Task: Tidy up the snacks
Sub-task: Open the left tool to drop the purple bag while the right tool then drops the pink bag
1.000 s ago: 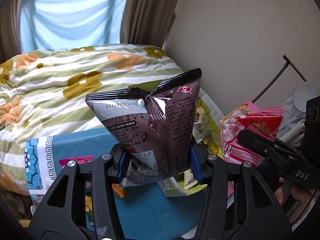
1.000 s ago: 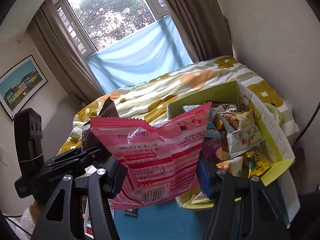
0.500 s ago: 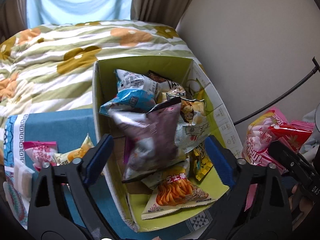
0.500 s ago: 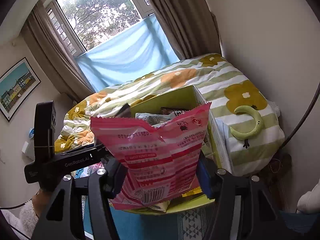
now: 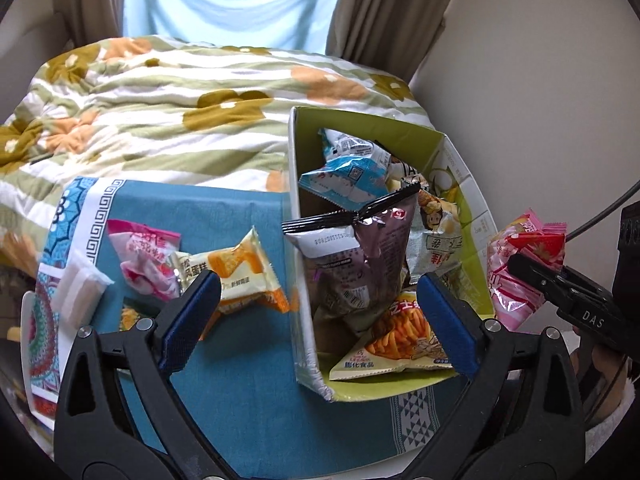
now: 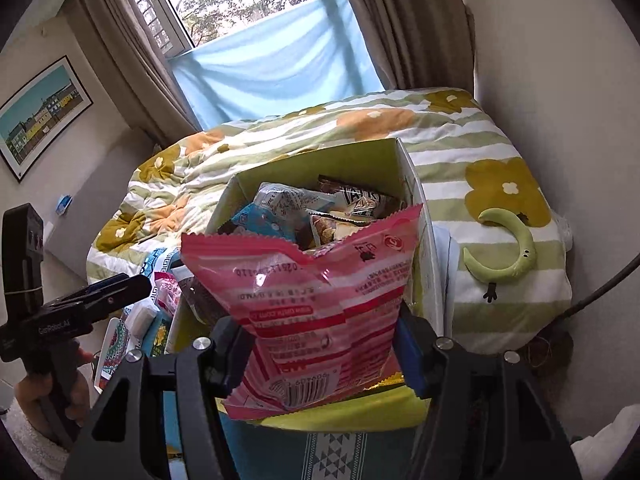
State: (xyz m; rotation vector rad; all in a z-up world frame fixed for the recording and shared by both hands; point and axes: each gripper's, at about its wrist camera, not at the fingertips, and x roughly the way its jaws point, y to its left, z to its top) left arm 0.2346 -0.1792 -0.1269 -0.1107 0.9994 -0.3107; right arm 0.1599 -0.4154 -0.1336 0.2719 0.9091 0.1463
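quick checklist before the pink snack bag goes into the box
1. Right gripper clamped on the pink bag: ok.
2. Left gripper open, nothing between its pads: ok.
3. Brown bag released and resting inside the green box: ok.
4. Pink bag above the box opening: cannot tell; it hangs near the front edge.
5. Room left in the box: cannot tell; packets pile high at the back.
6. Loose packets on the blue cloth, such as the orange packet, still to collect: not ok.
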